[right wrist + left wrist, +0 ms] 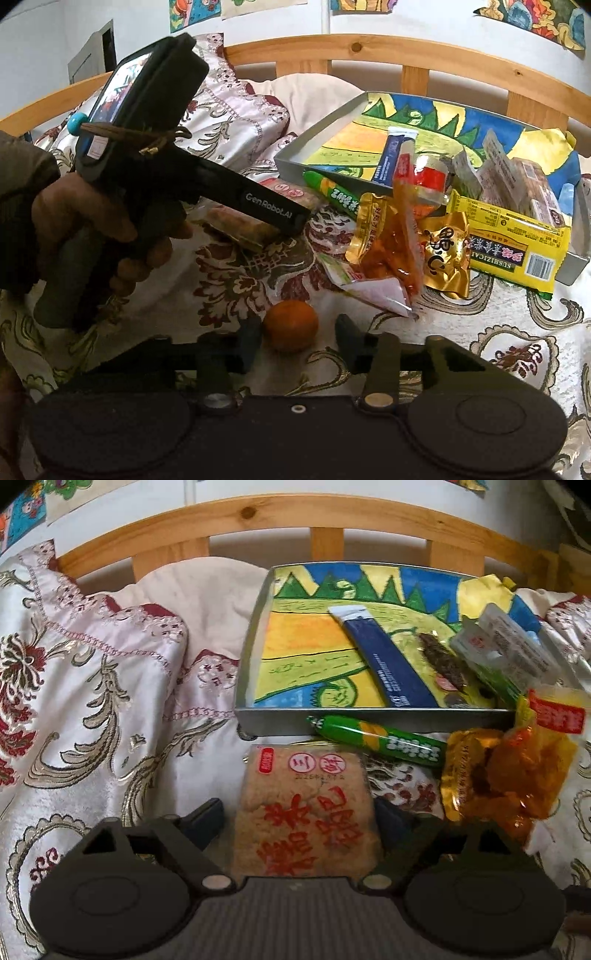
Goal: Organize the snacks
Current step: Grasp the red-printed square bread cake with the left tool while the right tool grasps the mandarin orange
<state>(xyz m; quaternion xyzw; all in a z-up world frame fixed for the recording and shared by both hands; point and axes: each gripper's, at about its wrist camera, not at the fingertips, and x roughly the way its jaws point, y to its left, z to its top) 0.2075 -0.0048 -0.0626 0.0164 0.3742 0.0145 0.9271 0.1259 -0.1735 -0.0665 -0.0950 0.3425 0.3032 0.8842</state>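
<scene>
Lying between the right gripper fingers: orange.

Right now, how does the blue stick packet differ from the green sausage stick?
The blue packet lies inside the tray; the green sausage lies outside on the bedspread, against the tray's front wall. The blue packet is flat with a white sealed end; the green sausage is round with a clipped tip and a yellow patch. Both are long, narrow, sealed snacks lying at a slant, and neither is between any tongs.
</scene>
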